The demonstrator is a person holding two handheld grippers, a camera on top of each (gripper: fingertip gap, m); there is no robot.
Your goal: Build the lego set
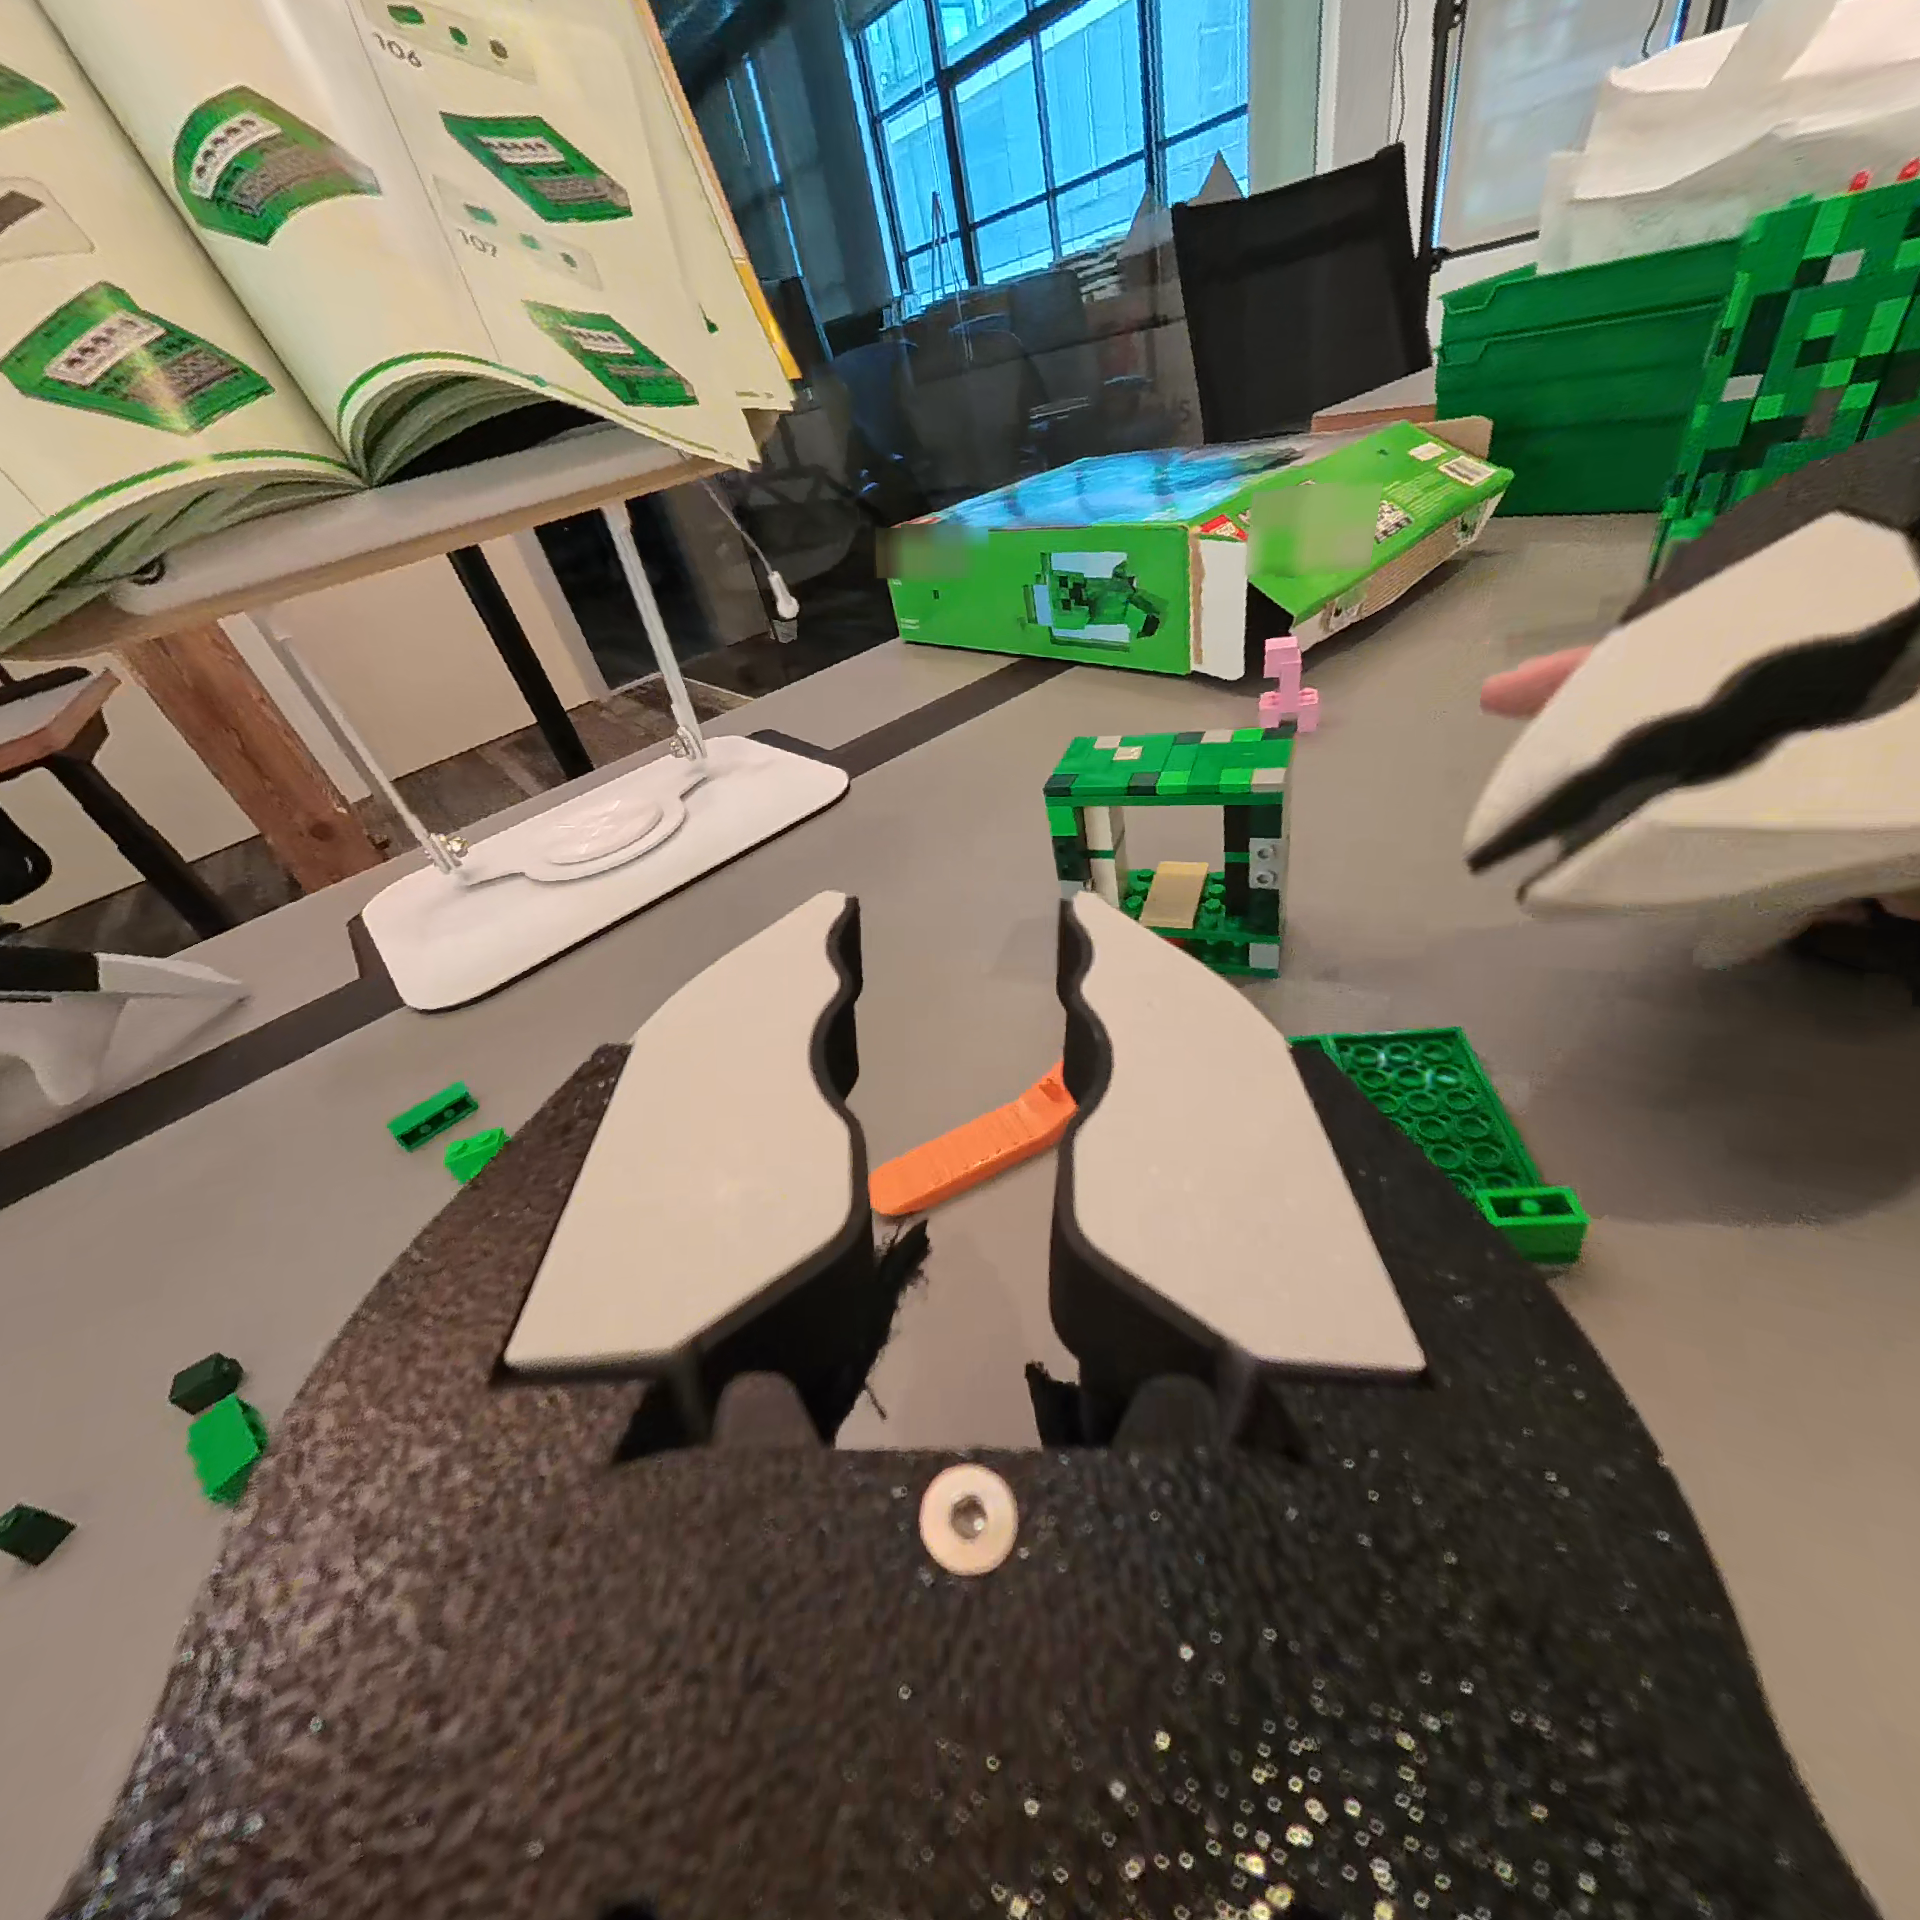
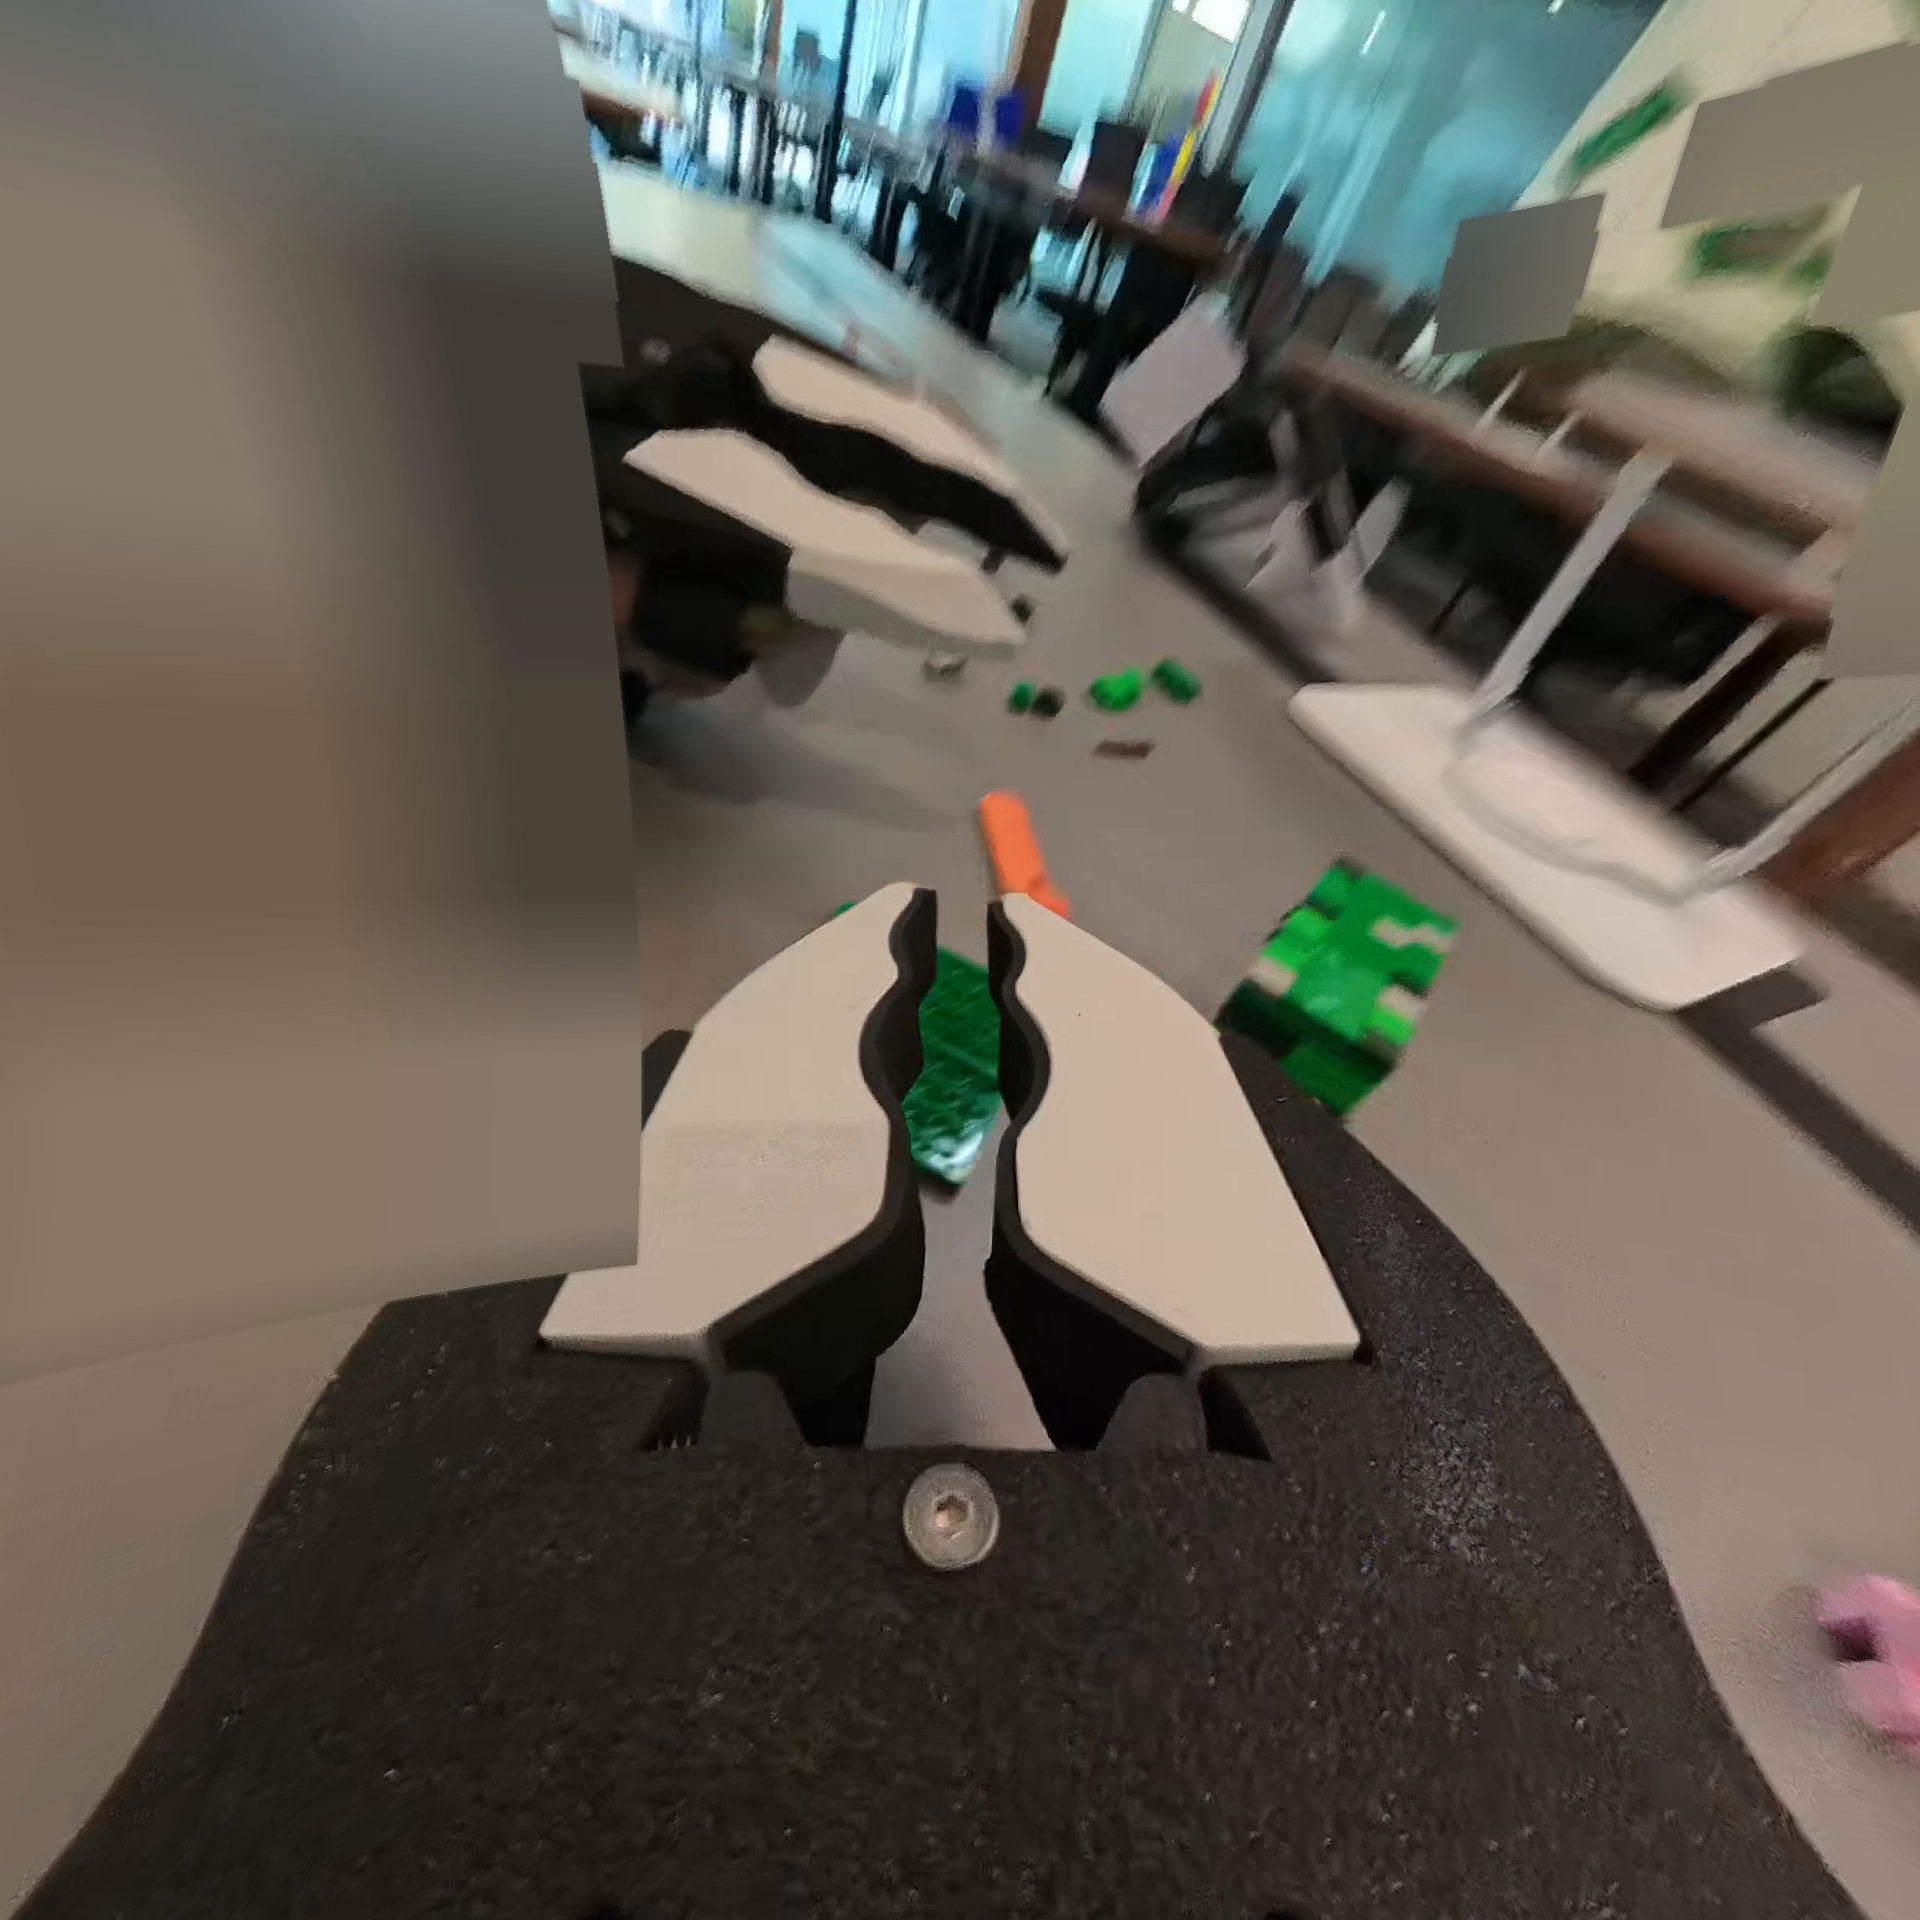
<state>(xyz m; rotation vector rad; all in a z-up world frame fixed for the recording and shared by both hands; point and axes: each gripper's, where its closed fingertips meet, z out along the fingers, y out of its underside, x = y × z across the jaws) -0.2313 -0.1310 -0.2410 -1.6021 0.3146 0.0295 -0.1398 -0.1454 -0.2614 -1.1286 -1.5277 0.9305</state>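
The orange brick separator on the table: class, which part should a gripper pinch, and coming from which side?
Pinch the orange brick separator across its narrow width near mid-length, coming from above. It lies flat on the grey table as a long thin wedge, so only its long side edges offer opposing faces.

— How's the light on my left wrist view?

— Bright, even daylight from the windows (image 1: 1049,135) behind; soft shadows on the grey table (image 1: 727,1039). Centre is sharp, my right gripper (image 1: 1496,873) smeared at the edge, straight lines bowed (wide-angle lens).

— And my right wrist view?

— Heavy motion blur: the green block (image 2: 1340,987) and background streak, only my own fingers (image 2: 1143,1122) crisp. Glints speckle my left mount's black surface.
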